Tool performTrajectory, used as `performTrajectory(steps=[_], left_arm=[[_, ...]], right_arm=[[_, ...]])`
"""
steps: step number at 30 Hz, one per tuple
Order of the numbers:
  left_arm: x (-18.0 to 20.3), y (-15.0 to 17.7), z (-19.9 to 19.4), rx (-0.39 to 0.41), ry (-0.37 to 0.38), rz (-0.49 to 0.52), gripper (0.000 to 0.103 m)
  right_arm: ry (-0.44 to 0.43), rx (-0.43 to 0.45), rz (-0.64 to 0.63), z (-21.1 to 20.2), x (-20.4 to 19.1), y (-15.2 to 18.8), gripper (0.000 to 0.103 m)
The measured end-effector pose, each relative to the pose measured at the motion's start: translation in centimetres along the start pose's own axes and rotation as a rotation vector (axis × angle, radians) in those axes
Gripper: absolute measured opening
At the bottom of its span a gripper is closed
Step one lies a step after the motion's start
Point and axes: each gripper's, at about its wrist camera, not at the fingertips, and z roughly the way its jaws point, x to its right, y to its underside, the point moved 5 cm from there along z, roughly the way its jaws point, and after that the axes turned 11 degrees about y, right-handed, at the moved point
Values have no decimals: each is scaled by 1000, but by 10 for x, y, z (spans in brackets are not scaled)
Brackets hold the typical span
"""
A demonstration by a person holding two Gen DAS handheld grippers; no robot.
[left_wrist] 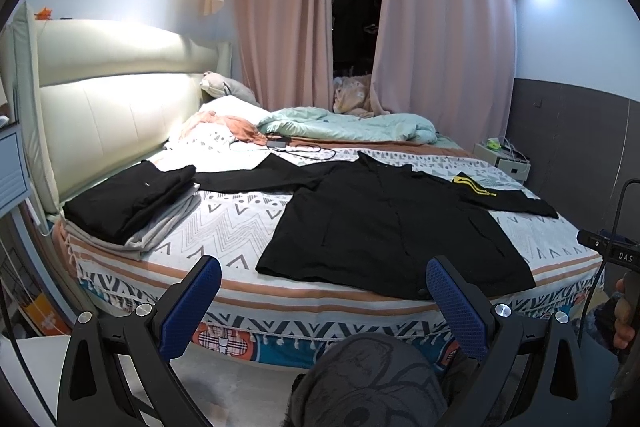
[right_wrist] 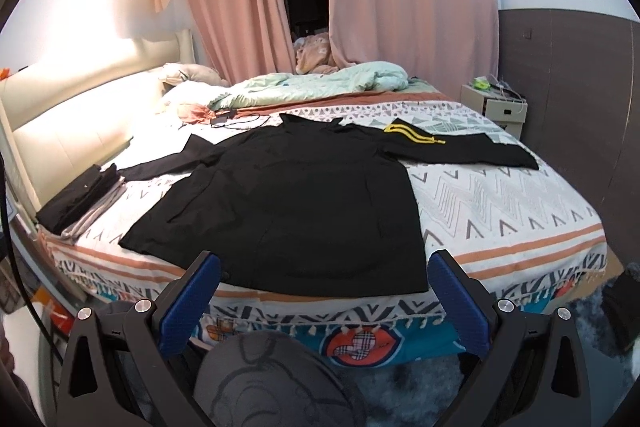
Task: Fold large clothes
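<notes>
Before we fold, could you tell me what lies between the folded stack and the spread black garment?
Mostly bare patterned bedspread between folded stack and black garment; its left sleeve reaches toward the stack, clearest in the left wrist view.

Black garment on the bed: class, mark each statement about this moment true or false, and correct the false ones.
1. The black garment lies spread flat with both sleeves out. True.
2. The left gripper is clamped on the hem. False: its jaws are open, holding nothing.
3. A folded stack sits near the headboard. True.
4. The right gripper holds a sleeve. False: it is open and short of the cloth.
5. The curtains are fully closed. False: a dark gap shows between them.
</notes>
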Motion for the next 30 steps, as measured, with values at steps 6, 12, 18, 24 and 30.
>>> performTrajectory(steps=[6,12,18,24,30], left_arm=[[3,1,-5,4,4,6,102],[3,1,-10,10,1,6,102],[4,1,-16,19,0,12,102],[3,2,-17,13,5,11,102],[1,1,-17,11,8,13,103]], right_arm=[[12,6,1,-6,2,-4,103],[35,13,-8,-8,-3,-4,103],[21,6,22,-11,-3,-2,103],[37,16,22,-13,-4,-5,103],[15,6,42,-9,-6,-7,103]])
